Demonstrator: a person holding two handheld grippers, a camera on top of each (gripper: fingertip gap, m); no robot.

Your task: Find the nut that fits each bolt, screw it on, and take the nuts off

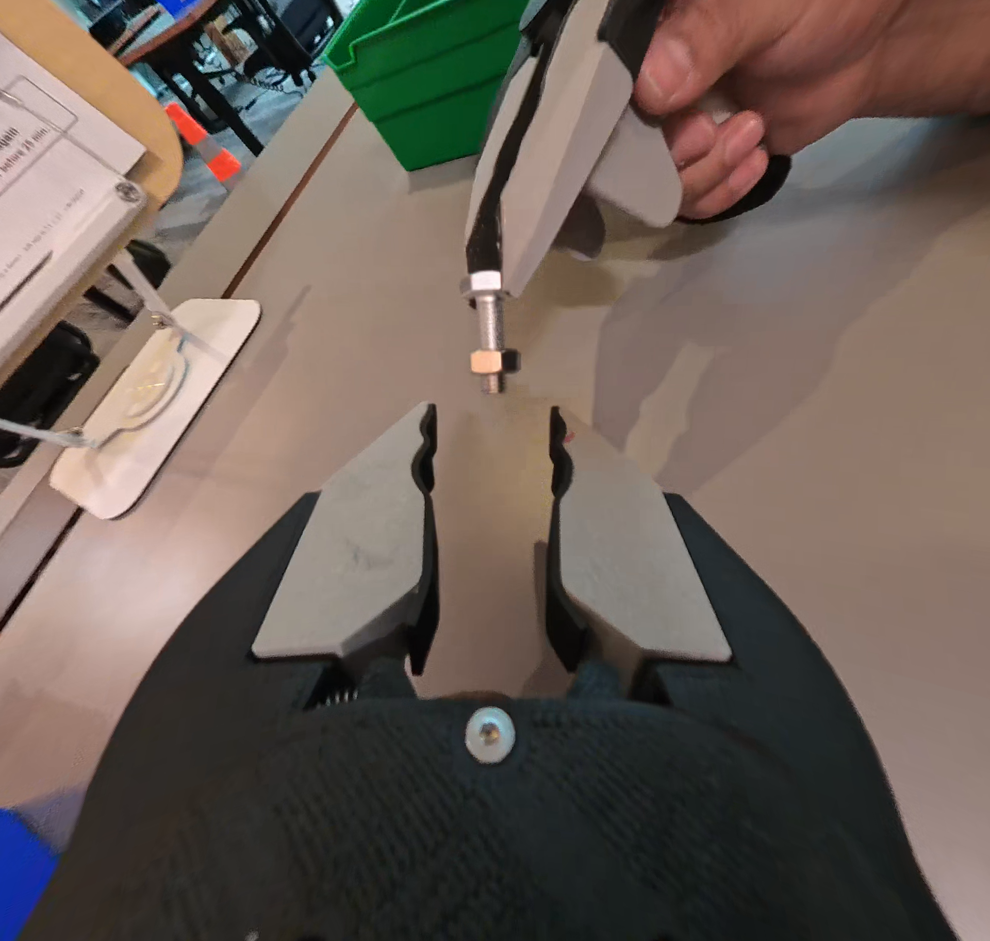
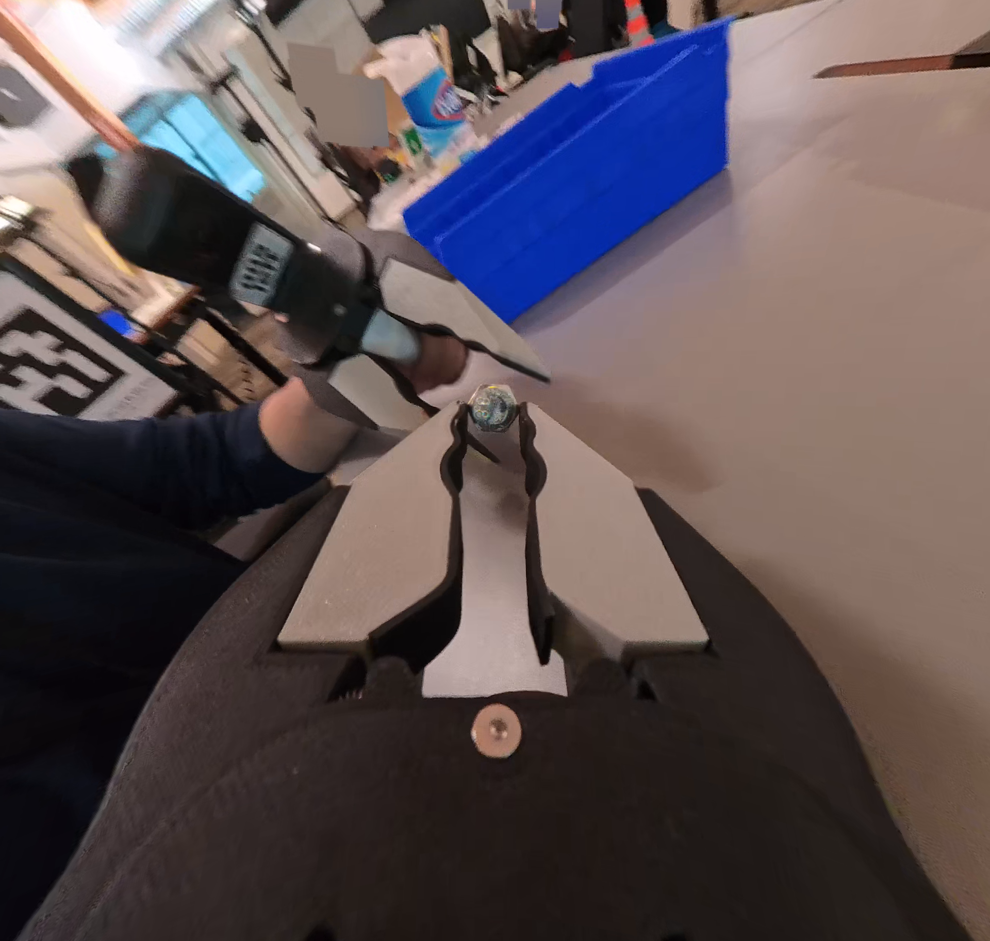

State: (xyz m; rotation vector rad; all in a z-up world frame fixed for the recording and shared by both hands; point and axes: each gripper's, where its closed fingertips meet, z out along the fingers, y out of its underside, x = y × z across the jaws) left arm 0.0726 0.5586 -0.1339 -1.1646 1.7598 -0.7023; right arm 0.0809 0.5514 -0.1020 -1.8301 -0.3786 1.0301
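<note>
At 6 o'clock in the left wrist view we have the left gripper [image 1: 493, 417]: jaws well apart, nothing between the pads, tips pointing toward 12 o'clock.

Just beyond the tips, the bolt [image 1: 492, 334] hangs threaded end toward us, clear of the table [image 1: 750, 486]. A nut [image 1: 487, 362] sits near its free end, with a short stub of thread showing past it. A dark hexagonal shape at the nut's 3 o'clock side may be a second nut or a shadow; we cannot tell.

At 12 o'clock from the nut, the right gripper [image 1: 485, 283] comes down from 1 o'clock and is closed on the bolt's hex head. The right wrist view confirms both pads against opposite sides of the head [image 2: 493, 411].

Handling, our judgement:
- Bolt and nut: steel, rigid, small, light for these jaws. No fragility concern.
- Smooth metal, so slippery; a grip on hex corners will likely roll.
- Best hold on the nut: pads flat on two opposite flats, jaws narrowed first.
- Avoid the threads; poor purchase there.
- Head grip must resist torque when the nut turns.

Farther off, a green bin [image 1: 428, 74] at 12 o'clock; a blue bin [image 2: 578, 181] in the right view.
</note>
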